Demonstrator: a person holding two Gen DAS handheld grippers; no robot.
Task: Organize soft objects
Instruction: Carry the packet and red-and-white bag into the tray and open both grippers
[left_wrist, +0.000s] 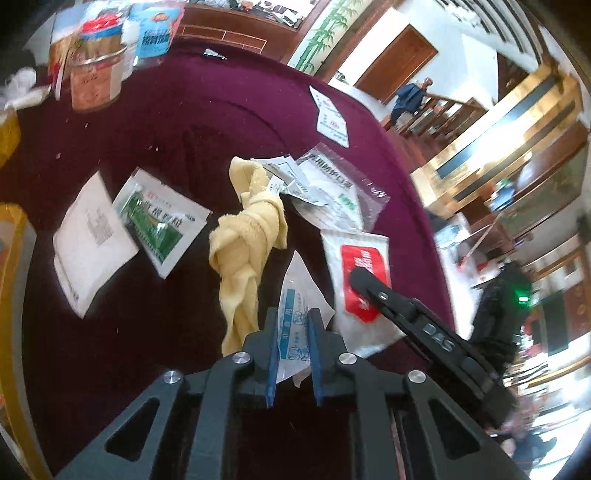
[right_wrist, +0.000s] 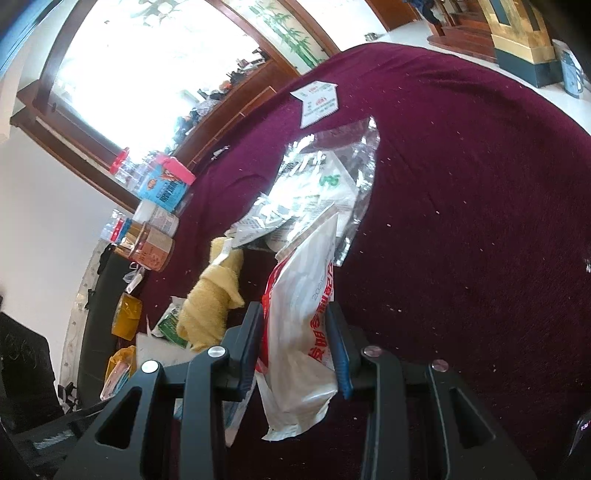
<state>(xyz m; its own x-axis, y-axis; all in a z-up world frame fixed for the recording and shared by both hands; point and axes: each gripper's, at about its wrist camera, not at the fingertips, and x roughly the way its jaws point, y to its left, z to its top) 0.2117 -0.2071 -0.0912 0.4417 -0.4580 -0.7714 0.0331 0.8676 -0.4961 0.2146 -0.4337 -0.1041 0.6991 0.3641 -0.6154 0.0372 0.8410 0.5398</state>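
Observation:
My left gripper (left_wrist: 293, 314) is shut on a small blue-and-white packet (left_wrist: 295, 291), which fills the gap between its blue pads just above the purple tablecloth (left_wrist: 184, 110). A knotted yellow towel (left_wrist: 247, 236) lies directly left of it; the same yellow towel (right_wrist: 214, 295) sits left of my right gripper. My right gripper (right_wrist: 295, 310) is shut on a white pouch with red print (right_wrist: 299, 280), which hangs crumpled between the pads. In the left wrist view one right finger (left_wrist: 373, 291) lies across that pouch (left_wrist: 354, 243).
A white packet (left_wrist: 92, 240) and a green-and-white sachet (left_wrist: 159, 218) lie to the left. Clear plastic bags (left_wrist: 332, 188) are piled behind the towel, with a leaflet (left_wrist: 330, 118) farther back. Jars and snack bags (left_wrist: 96, 74) stand at the far left. The table edge curves along the right.

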